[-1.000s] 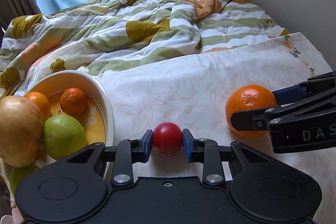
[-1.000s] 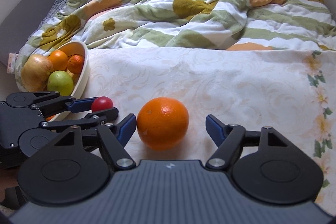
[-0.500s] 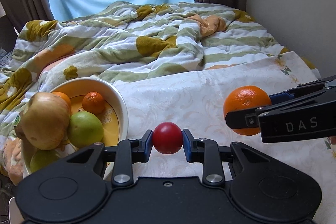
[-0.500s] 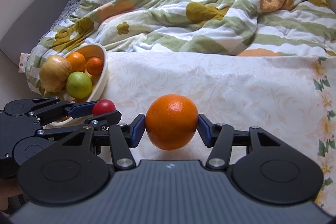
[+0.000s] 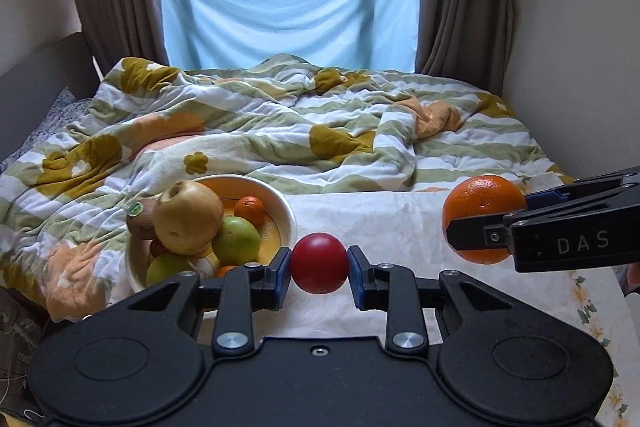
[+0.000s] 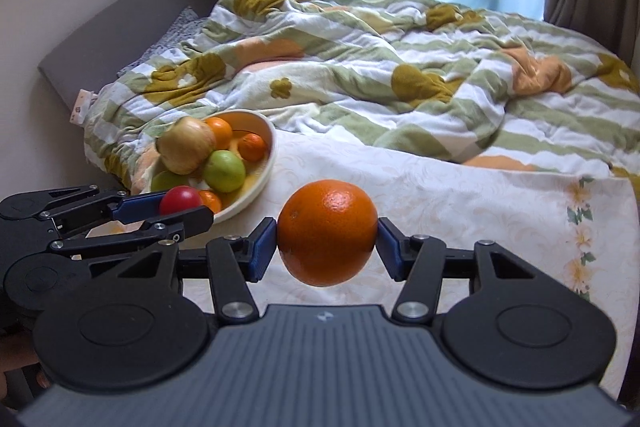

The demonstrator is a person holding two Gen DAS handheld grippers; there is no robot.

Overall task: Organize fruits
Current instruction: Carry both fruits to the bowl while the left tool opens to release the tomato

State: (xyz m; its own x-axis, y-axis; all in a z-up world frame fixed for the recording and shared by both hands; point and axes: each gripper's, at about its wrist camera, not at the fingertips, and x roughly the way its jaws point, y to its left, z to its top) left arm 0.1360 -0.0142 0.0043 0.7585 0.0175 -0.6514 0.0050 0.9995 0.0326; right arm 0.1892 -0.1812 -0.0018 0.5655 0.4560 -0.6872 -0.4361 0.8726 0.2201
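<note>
My left gripper (image 5: pixel 319 263) is shut on a small red fruit (image 5: pixel 319 258) and holds it above the cream sheet, just right of the white bowl (image 5: pixel 285 215). My right gripper (image 6: pixel 327 247) is shut on a large orange (image 6: pixel 327 231), lifted off the sheet; the orange also shows in the left wrist view (image 5: pixel 482 211). The bowl (image 6: pixel 262 171) holds a tan pear (image 5: pixel 188 219), green apples (image 5: pixel 236 239) and small oranges (image 5: pixel 249 210). In the right wrist view the left gripper (image 6: pixel 176 207) with the red fruit (image 6: pixel 180 199) sits at the bowl's near rim.
A rumpled striped floral duvet (image 5: pixel 280 131) covers the bed behind the bowl. A wall (image 5: pixel 580 47) stands at the right, curtains and a window at the back. The cream sheet (image 6: pixel 460 199) stretches right of the bowl.
Both grippers have risen with their fruit. The right gripper closed on the orange and lifted it off the sheet. The left gripper kept the red fruit and rose beside the bowl.
</note>
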